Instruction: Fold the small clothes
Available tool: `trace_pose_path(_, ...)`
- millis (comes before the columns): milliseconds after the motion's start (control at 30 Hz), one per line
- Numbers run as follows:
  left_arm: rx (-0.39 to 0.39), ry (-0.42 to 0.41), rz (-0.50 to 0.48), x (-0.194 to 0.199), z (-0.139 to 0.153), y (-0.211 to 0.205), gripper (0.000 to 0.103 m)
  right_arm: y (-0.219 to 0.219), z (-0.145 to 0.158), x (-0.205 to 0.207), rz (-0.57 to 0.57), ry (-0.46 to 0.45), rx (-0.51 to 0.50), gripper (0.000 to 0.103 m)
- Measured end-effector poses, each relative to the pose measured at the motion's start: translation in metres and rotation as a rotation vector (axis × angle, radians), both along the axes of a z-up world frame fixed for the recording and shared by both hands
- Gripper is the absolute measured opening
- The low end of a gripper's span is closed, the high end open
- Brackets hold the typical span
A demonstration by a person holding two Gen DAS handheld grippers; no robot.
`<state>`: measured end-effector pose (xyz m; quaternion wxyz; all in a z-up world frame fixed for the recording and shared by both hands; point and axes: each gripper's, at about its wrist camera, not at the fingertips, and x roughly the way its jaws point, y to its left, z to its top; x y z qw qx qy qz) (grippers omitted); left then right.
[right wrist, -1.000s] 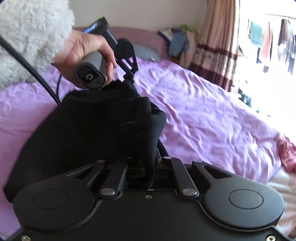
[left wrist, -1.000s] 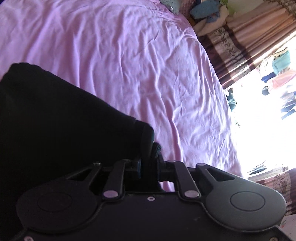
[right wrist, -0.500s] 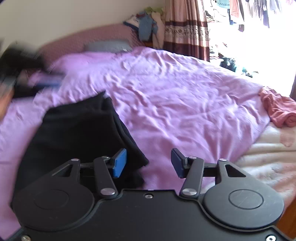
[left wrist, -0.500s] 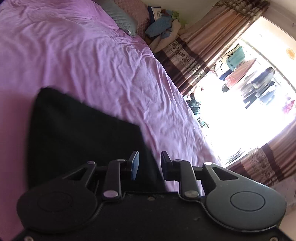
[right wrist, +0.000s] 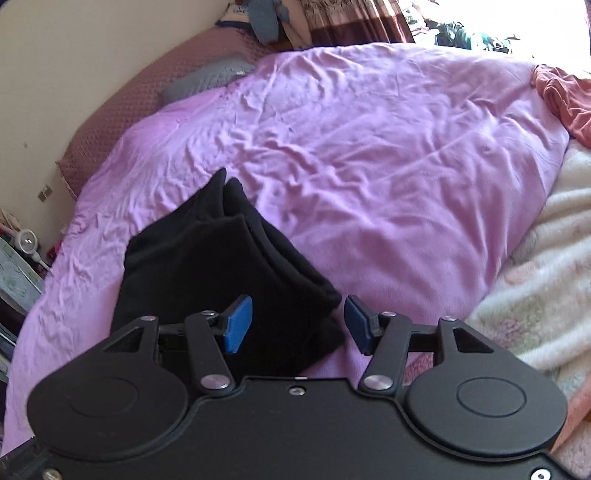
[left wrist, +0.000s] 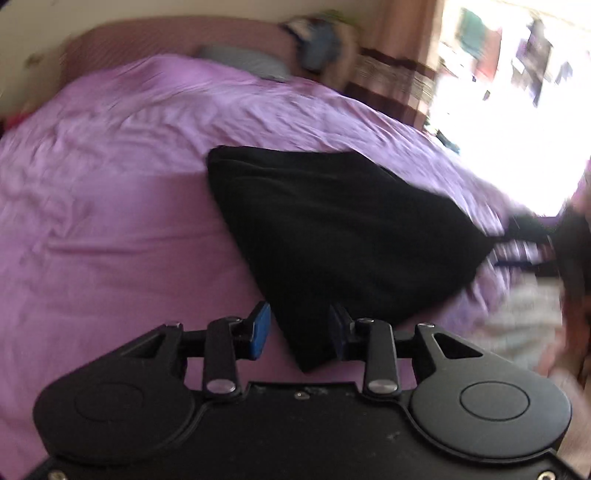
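A black garment [left wrist: 343, 236] lies folded on the purple bedsheet [left wrist: 110, 229]. My left gripper [left wrist: 299, 328] is open, its blue pads on either side of the garment's near corner, holding nothing. In the right wrist view the same black garment [right wrist: 221, 266] shows stacked folded layers on the sheet [right wrist: 388, 166]. My right gripper [right wrist: 295, 325] is open and empty, just above the garment's near edge. The right gripper's body shows blurred at the right edge of the left wrist view [left wrist: 546, 236].
A pink garment [right wrist: 565, 99] lies at the bed's far right corner. A cream patterned blanket [right wrist: 535, 277] covers the right side. A grey pillow [right wrist: 210, 77] and piled clothes [right wrist: 266, 18] sit at the headboard. Curtains and a bright window stand behind.
Both grippers were shut on the black garment a second ago. They have let go and opened, and both have pulled back; the garment now lies folded on the sheet.
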<state>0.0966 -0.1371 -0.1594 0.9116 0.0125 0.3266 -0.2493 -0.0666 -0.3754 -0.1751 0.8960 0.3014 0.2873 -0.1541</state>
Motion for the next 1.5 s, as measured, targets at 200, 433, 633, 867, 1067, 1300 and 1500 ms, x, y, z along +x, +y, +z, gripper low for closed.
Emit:
trace_pose_path(200, 0.161, -0.045, -0.101, -0.001, -0.023, -0.026, 0.031, 0.004, -0.002, 0.002, 0.016, 0.017, 0.05, 0.057)
trace_pose_path(433, 0.292, -0.054, -0.146, -0.004, -0.035, -0.038, 0.007, -0.004, -0.01, 0.005, 0.025, 0.017, 0.118, 0.057)
trace_pose_path(633, 0.321, -0.069, -0.145, -0.003, -0.036, -0.038, 0.006, -0.011, -0.02, 0.012, 0.004, 0.01, 0.148, 0.057)
trace_pose_path(867, 0.273, -0.122, -0.04, -0.009, -0.016, -0.018, 0.004, -0.004, -0.003, 0.012, 0.053, -0.041, 0.125, 0.01)
trace_pose_path(1067, 0.289, -0.003, -0.039, -0.005, -0.045, -0.016, 0.003, -0.002, -0.029, 0.016, 0.044, 0.068, 0.141, 0.012)
trace_pose_path(1300, 0.125, 0.055, -0.042, -0.007, -0.024, 0.012, 0.006, -0.025, -0.015, -0.001, 0.043, 0.019, 0.189, 0.047)
trace_pose_path(1500, -0.168, 0.045, 0.048, 0.03, 0.019, 0.049, 0.021, -0.044, 0.041, 0.044, 0.045, -0.108, -0.031, 0.066)
